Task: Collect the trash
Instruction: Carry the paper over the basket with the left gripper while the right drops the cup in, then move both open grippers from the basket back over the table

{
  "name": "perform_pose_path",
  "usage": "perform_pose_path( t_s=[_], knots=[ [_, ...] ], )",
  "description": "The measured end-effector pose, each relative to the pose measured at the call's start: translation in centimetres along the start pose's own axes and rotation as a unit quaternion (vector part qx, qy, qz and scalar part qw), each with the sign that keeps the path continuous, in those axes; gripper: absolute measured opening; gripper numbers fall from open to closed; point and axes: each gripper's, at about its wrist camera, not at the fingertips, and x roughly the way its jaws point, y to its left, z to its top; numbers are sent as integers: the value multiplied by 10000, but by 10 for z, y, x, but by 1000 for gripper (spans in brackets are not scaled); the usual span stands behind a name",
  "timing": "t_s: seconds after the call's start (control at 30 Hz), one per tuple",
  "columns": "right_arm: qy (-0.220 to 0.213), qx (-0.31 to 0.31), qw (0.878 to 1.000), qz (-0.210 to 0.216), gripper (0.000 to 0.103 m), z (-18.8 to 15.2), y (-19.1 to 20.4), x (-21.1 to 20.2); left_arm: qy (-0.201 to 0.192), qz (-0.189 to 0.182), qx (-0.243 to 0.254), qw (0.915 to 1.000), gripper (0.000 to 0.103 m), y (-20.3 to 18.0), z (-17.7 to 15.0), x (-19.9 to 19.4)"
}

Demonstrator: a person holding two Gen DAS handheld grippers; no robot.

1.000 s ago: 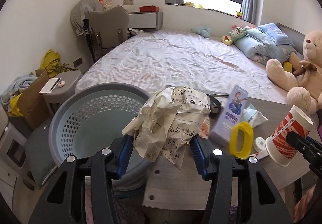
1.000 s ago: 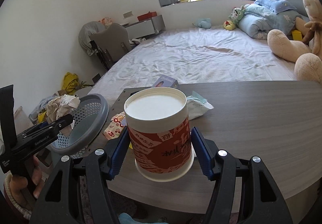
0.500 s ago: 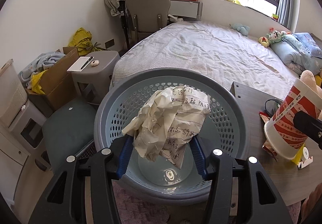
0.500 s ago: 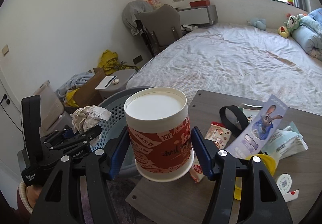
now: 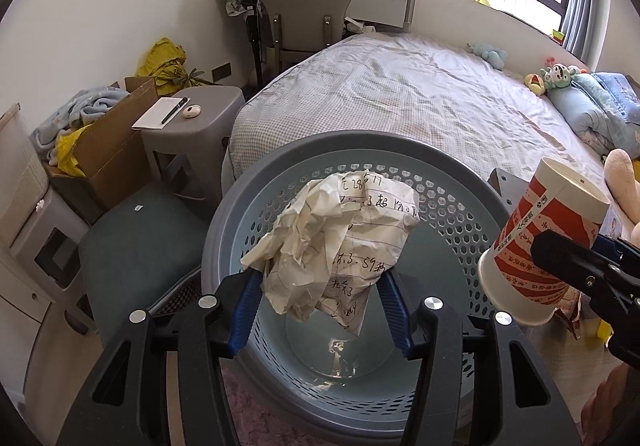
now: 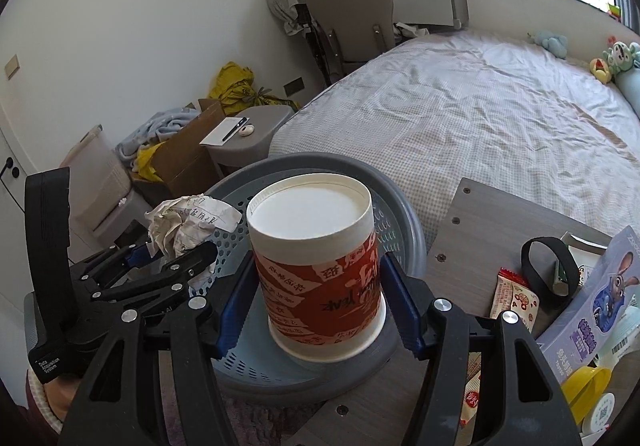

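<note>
My left gripper (image 5: 320, 310) is shut on a crumpled sheet of written paper (image 5: 336, 246) and holds it over the open mouth of a grey perforated basket (image 5: 448, 205). My right gripper (image 6: 316, 310) is shut on a red and white paper cup (image 6: 320, 270), held above the basket's right rim (image 6: 404, 213). The cup also shows in the left wrist view (image 5: 548, 246), and the paper in the right wrist view (image 6: 188, 230). The basket holds nothing that I can see.
A wooden table (image 6: 480, 230) to the right carries snack wrappers (image 6: 516, 298), a purple box (image 6: 596, 298), a black band (image 6: 552, 270) and a yellow lid (image 6: 588, 386). A bed (image 5: 420, 101) lies behind. A grey stool (image 5: 192, 113) and a cardboard box (image 5: 112, 149) stand left.
Both grippers have swung left from the table to the basket. The paper now hangs over the basket's middle and the cup has come over its right rim.
</note>
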Motion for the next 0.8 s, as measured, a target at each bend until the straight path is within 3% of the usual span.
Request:
perform_pose_path(
  t_s=[0.07,0.17,0.3,0.8],
  knots=[
    [35,-2,10000,-4,64,0,-1,2,3,-16,-34,10000,56,3,0,0],
    [-27,-6,10000,-25,76,1,0,1,4,40,-54,10000,65,4,0,-1],
    [-26,17,10000,-49,76,1,-2,2,-25,98,-59,9999,70,5,1,-4],
    [-7,51,10000,-47,76,-3,-4,0,-16,225,-75,9997,71,6,-5,-9]
  ],
)
